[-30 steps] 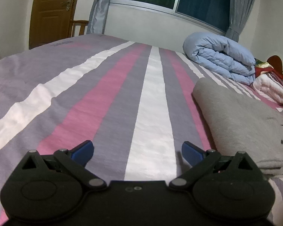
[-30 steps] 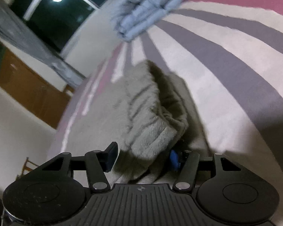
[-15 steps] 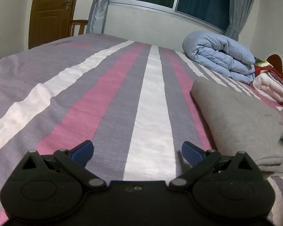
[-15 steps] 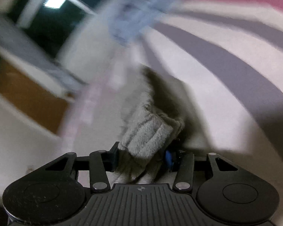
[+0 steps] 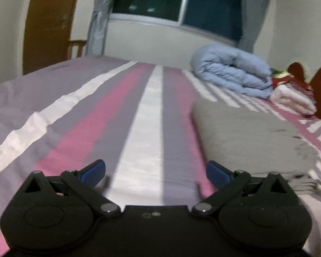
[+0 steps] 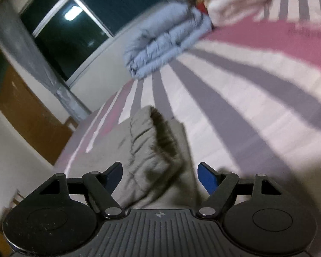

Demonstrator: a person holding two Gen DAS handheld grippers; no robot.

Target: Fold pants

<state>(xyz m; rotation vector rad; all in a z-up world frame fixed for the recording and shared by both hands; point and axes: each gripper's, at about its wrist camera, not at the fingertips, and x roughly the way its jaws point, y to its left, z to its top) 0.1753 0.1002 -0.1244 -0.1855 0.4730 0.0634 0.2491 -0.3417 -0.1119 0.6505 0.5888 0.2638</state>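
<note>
Lying folded on the bed (image 5: 79, 115), well clear of its far edge, pants (image 6: 152, 156) looking soft, thick and limp, best pinched at the ribbed waistband; right tool (image 6: 159, 174) opening around it, pads off; left tool (image 5: 156, 169) spread, empty; blur hiding the folds.

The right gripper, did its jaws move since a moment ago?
Yes. The right gripper is opening; its jaws, earlier clamping the grey pants, now stand clear on both sides of the waistband.
</note>
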